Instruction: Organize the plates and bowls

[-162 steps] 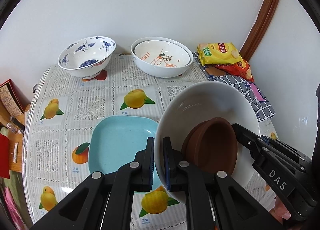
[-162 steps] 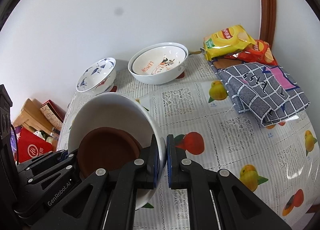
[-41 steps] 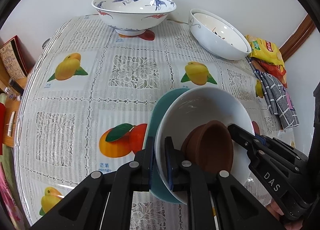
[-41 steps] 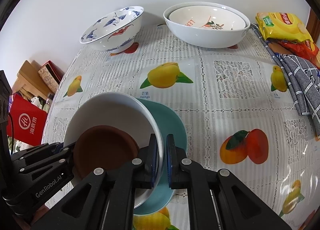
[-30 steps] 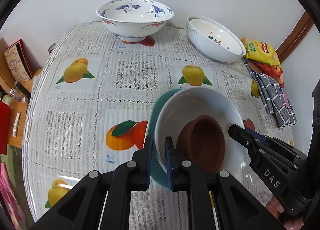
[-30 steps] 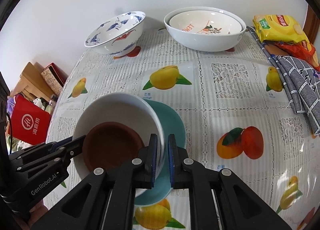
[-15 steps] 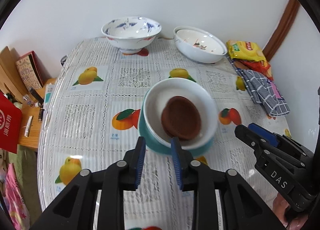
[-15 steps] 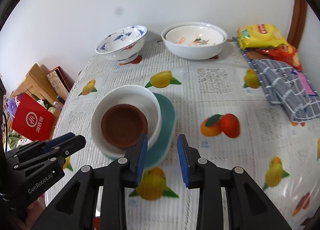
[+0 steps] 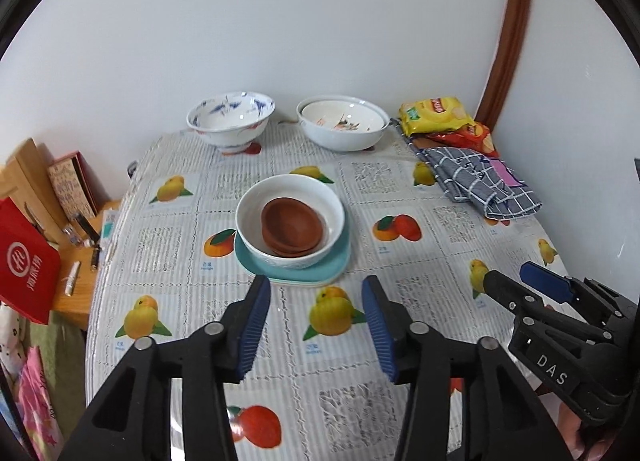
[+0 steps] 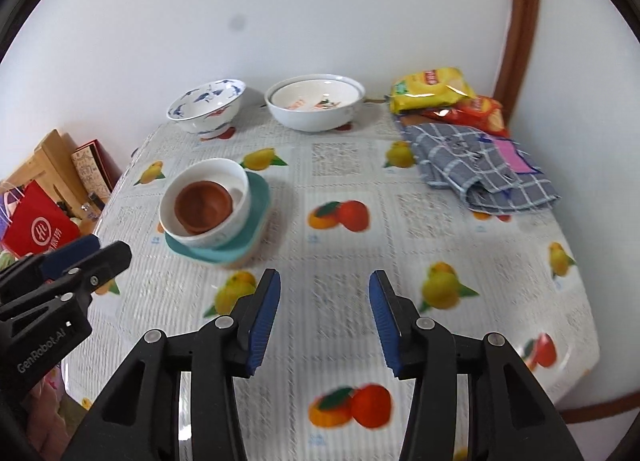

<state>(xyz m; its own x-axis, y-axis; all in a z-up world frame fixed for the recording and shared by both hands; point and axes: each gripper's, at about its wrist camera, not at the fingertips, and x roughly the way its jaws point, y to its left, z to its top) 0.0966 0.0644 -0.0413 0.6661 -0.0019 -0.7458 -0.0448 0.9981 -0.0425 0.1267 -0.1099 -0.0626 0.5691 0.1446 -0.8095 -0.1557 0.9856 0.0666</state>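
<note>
Three pieces stacked mid-table: brown saucers (image 9: 292,229) in white bowl (image 9: 290,217) on teal plate (image 9: 316,275). Left gripper (image 9: 316,327) and right gripper (image 10: 324,317) have just been opening, nothing between jaws. Likely ceramic: stiff, heavy, glazed-slick, breakable. Pinch rims.

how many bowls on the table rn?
5: brown bowl inside white bowl on the teal plate; blue-patterned bowl far left; printed bowl nested in large white bowl. More could hide underneath.
</note>
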